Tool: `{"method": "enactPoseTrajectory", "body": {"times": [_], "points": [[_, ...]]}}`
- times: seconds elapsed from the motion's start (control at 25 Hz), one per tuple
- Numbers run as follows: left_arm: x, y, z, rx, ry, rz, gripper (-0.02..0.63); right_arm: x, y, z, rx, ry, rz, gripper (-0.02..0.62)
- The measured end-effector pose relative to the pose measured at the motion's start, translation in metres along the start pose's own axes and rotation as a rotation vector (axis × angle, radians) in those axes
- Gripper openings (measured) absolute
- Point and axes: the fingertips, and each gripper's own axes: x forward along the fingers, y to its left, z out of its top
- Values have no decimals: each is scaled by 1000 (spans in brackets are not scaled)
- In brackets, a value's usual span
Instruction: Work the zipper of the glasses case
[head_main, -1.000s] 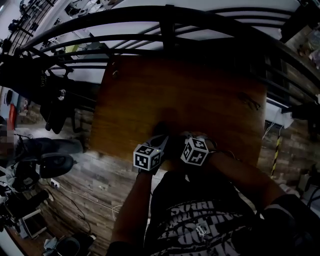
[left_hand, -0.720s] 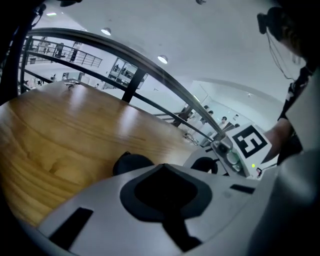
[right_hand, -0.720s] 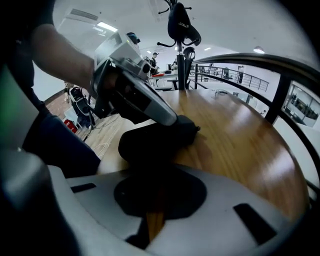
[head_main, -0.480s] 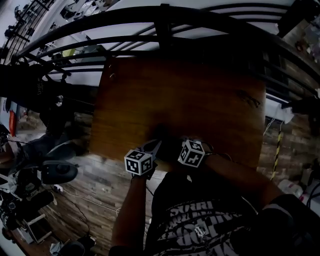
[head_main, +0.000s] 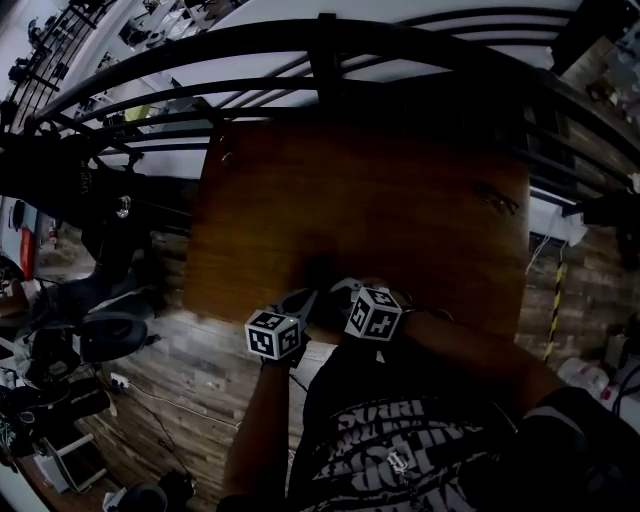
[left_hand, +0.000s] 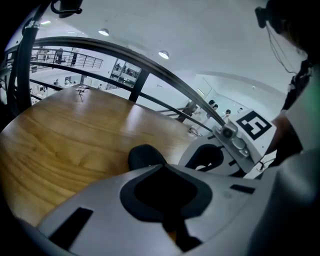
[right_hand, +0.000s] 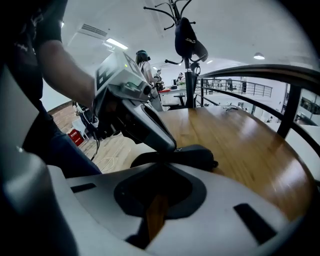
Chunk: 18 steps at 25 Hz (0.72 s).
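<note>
The glasses case (head_main: 321, 273) is a small dark oval pouch lying near the front edge of the wooden table (head_main: 400, 200). My left gripper (head_main: 306, 298) reaches it from the near left, and in the right gripper view its grey fingertips (right_hand: 167, 144) rest closed on the case (right_hand: 195, 156). In the left gripper view the case (left_hand: 144, 155) shows just past my left gripper (left_hand: 165, 170). My right gripper (head_main: 340, 291) comes in from the near right with its jaws together in its own view (right_hand: 159, 170). Whether either pinches the zipper pull is hidden.
A black curved railing (head_main: 330, 40) runs round the table's far side. A small dark object (head_main: 497, 200) lies near the table's right edge. A coat rack with dark clothes (right_hand: 186, 35) stands to the left. The person's torso is close to the near edge.
Both grippers have drawn back a little toward the person and to the left at the table's front edge. Their jaws stay closed, and the case stays where it was.
</note>
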Motion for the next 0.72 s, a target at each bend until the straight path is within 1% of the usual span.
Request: {"method": "enactPoseTrajectory", "body": {"times": [0.16,0.28,0.36,0.4,0.48,0.56,0.64,0.68,0.72], "points": [[-4,3,-2,47,0,21,8,6,4,7,15,-30,24,-2],[-4,4,-2,131,26,20,8,4,3,9,41,-49,33,-2],[-4,4,-3,172,54,8,8,-1,2,5,54,-38,20,-2],[-4,5,-2,175,62,-3,8,-3,2,1,61,-25,15,-2],[-7,7,-1,149,60,-19,8,-6,8,-12,79,16,24,-2],[-8,9,1,112,29,-27,8,-6,19,-24,114,64,58,0],[-7,7,1,93,6,-34,8,-4,29,-29,158,89,84,4],[-5,5,1,90,1,-40,8,-2,33,-29,173,95,90,18],[-3,2,1,90,0,-49,6,1,36,-28,184,101,92,48]]}}
